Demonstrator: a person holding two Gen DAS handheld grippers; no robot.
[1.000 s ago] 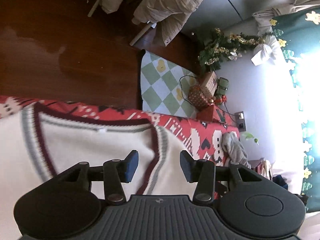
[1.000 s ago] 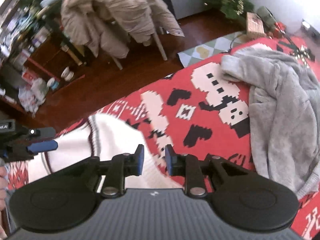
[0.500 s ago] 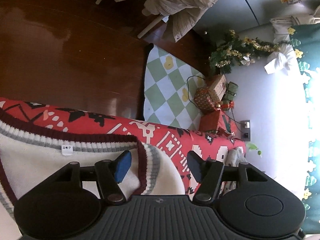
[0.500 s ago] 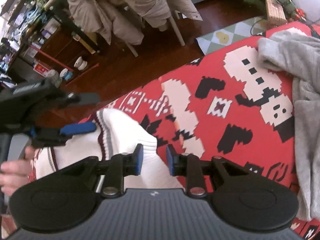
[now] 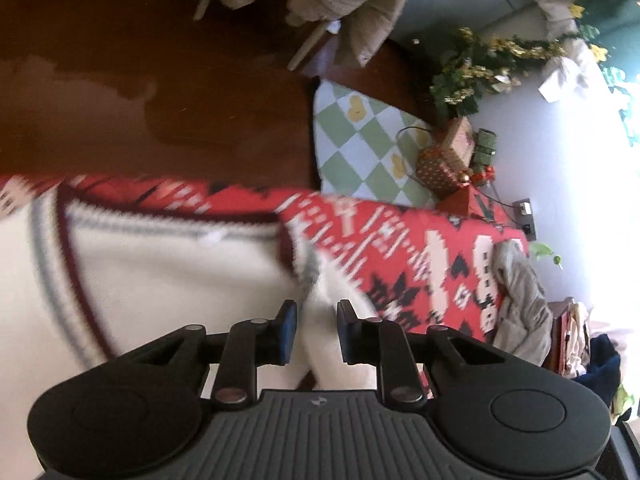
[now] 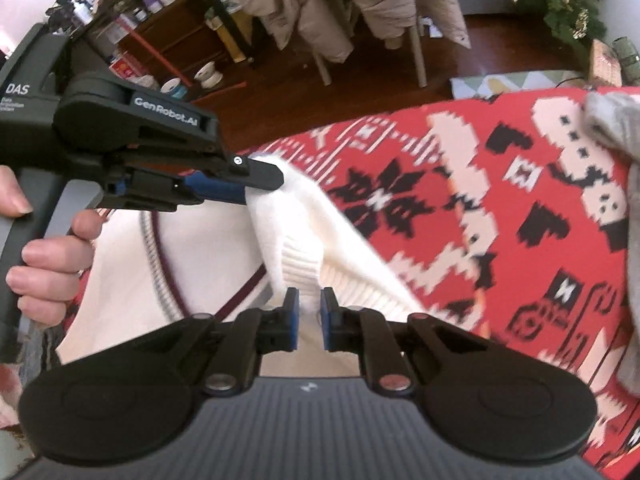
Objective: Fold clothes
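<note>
While the red knitted blanket with cream and black pattern (image 6: 500,216) covers the work surface, a cream knitted sweater with maroon and grey striped trim (image 5: 160,280) lies across its near side, and a grey fleece garment (image 6: 624,152) sits crumpled well apart at the far edge. Left gripper (image 6: 256,184), seen from the side in the right wrist view with a hand (image 6: 44,256) on its handle, is closing on a raised fold of the sweater, fabric between its jaws (pad contact cannot be confirmed; frame blurred). Right gripper (image 6: 309,312) is also closing, with the sweater's ribbed cream edge bunched between its blue pads (image 6: 292,312).
</note>
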